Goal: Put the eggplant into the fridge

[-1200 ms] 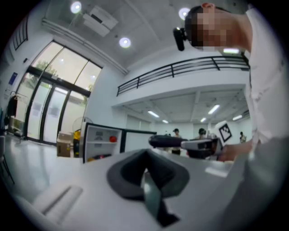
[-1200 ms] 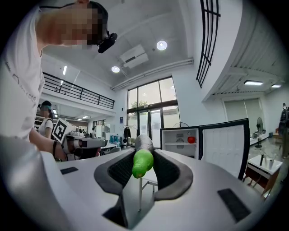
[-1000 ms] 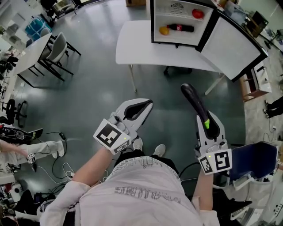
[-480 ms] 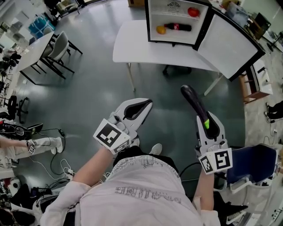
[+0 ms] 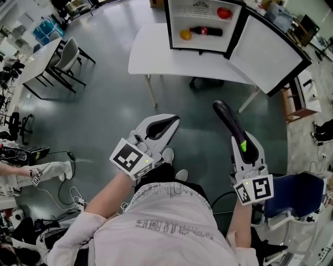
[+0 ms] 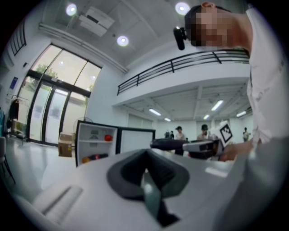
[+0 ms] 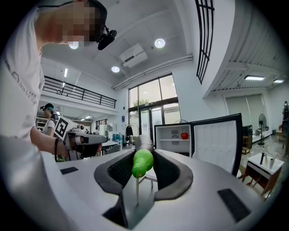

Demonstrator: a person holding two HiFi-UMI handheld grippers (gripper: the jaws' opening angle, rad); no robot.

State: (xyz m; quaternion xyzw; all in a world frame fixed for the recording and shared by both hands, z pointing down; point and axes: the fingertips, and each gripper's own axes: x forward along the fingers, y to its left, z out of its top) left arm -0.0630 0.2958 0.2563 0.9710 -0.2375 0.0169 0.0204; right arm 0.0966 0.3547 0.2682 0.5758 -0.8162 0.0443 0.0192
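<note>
Since a second ago, the fridge (image 5: 204, 45) and the white bench (image 5: 156, 54) that carries it have slid left and upward in the head view. The right gripper (image 5: 242, 139) is clamped on the eggplant (image 5: 229, 120). The green stalk end sits between the pads and the dark body juts ahead toward the open fridge, well apart from it. The left gripper (image 5: 171, 122) has its pads meeting at the tips with nothing between them. Inside the fridge, a dark bottle (image 5: 205, 31) and an orange fruit (image 5: 185, 35) lie on the lower shelf, with a red fruit (image 5: 223, 13) above them.
</note>
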